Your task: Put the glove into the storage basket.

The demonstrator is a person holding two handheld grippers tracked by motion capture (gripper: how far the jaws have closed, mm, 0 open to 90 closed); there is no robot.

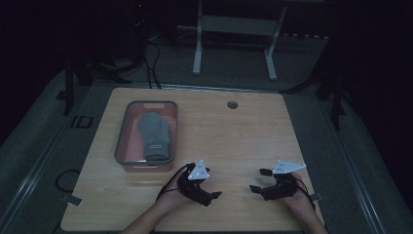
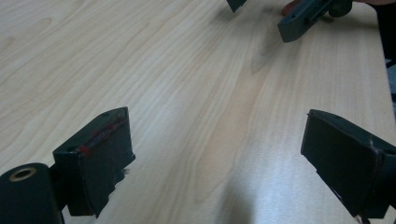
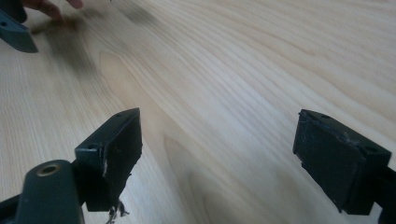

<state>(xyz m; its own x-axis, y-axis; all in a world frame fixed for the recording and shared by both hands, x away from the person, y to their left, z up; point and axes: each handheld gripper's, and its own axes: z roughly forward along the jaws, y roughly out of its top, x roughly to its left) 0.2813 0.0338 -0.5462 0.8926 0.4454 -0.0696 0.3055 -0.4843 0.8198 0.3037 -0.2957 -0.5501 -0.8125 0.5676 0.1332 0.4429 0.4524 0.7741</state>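
Note:
My left gripper [image 1: 213, 184] rests low over the near part of the wooden table [image 1: 234, 136], held by a hand, with its jaws wide apart and nothing between them. My right gripper [image 1: 258, 180] sits opposite it at the near right, also open and empty. The two point toward each other across a bare gap. In the left gripper view, the left gripper [image 2: 219, 158] frames bare wood, with the right gripper [image 2: 303, 16] at the top. In the right gripper view, the right gripper [image 3: 224, 154] frames bare wood too, with the left gripper [image 3: 14, 28] at the top left.
A grey bin [image 1: 122, 141] with a pinkish inside stands at the table's left, holding a grey mitten [image 1: 155, 134]. A small round grommet [image 1: 232, 105] sits near the far edge. Beyond the table are white desk legs [image 1: 197, 48] and floor cables [image 1: 151, 63]; the room is dark.

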